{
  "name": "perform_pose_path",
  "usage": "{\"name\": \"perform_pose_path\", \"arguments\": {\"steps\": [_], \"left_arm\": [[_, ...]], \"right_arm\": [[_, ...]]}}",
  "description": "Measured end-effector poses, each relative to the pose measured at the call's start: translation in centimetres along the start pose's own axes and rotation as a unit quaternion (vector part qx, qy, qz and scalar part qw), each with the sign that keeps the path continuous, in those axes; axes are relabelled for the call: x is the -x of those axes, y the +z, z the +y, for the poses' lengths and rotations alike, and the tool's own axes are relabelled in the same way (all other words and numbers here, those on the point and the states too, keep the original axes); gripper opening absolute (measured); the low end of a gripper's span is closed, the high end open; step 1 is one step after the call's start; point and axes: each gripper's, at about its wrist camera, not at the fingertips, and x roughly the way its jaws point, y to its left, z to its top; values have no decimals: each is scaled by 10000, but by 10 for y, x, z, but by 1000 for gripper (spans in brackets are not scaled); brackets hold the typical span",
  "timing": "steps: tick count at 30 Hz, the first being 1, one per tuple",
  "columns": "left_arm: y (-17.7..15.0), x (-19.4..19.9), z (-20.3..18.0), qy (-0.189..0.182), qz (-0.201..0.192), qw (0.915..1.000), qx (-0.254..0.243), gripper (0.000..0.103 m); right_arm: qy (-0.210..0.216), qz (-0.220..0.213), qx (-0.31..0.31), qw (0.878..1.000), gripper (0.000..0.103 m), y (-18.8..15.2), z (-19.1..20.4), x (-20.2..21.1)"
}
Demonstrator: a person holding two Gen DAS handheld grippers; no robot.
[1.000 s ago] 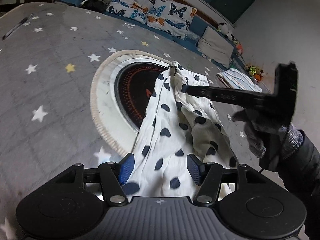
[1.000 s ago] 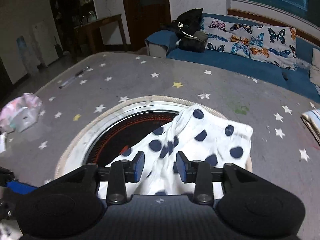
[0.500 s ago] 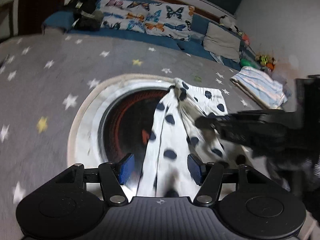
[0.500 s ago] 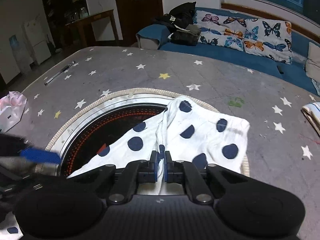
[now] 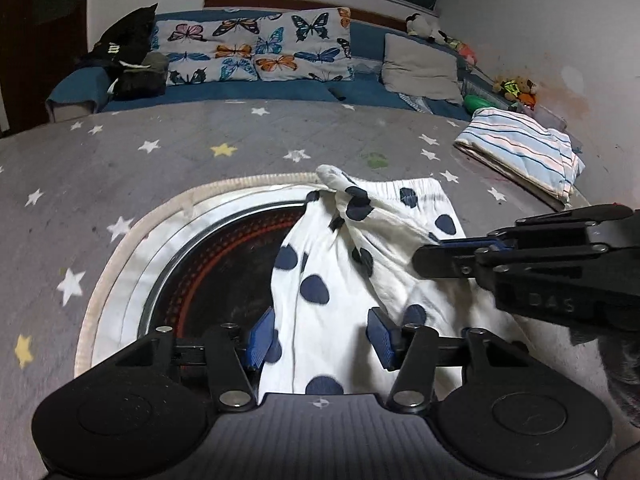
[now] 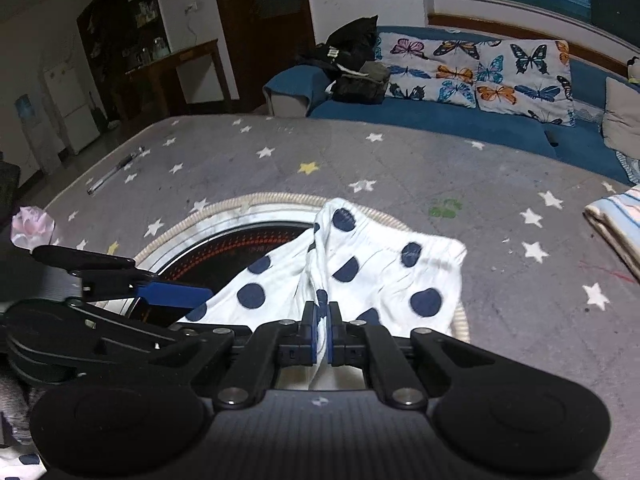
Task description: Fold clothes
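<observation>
Across the lower middle of both frames:
Surface: grey star-printed cover (image 5: 200, 152) is spreading over most of each view; round mat (image 5: 132, 240) is sitting at its centre
Garment: white dotted garment (image 5: 320, 264) is lying half on the mat, bunched, one ridge running up to the waistband (image 6: 436, 248) right of centre
Folded item: striped cloth (image 5: 520, 156) is resting at upper right, well apart
Right gripper (image 6: 320, 320): is pinching the central ridge, pads nearly meeting; judged best kept firm while lifting
Left gripper (image 5: 320, 332): is standing wide, straddling cloth without clamping; judged to need closing on one layer's edge before any pull, so both ends are rising evenly
</observation>
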Motion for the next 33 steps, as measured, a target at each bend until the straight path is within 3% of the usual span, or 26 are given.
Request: {"name": "perform_pose_path", "arguments": {"steps": [3,5,6,9,19,33], "left_arm": [[3,-3,-3,0,-53,10000,-70,50],[3,-6,-8,42,-72,9997,-216,35],[3,-8,-11,52,-76,9995,-295,21],[3,-11,-15,54,-99,9991,-411,9],[1,-12,-22,199,-146,9987,-449,5],[-1,-1,-6,573,-257,9978,-209,4]], "right_arm": [[-26,-67,-50,10000,3,1,-5,5],[-64,-111,-85,9999,3,2,-10,9],[-87,-124,-101,9998,3,2,-12,10],[-190,-184,-170,9995,3,1,-21,17],[-661,-303,-496,9961,3,-14,-53,44],[-1408,-137,-1282,9816,3,-77,-113,86]]}}
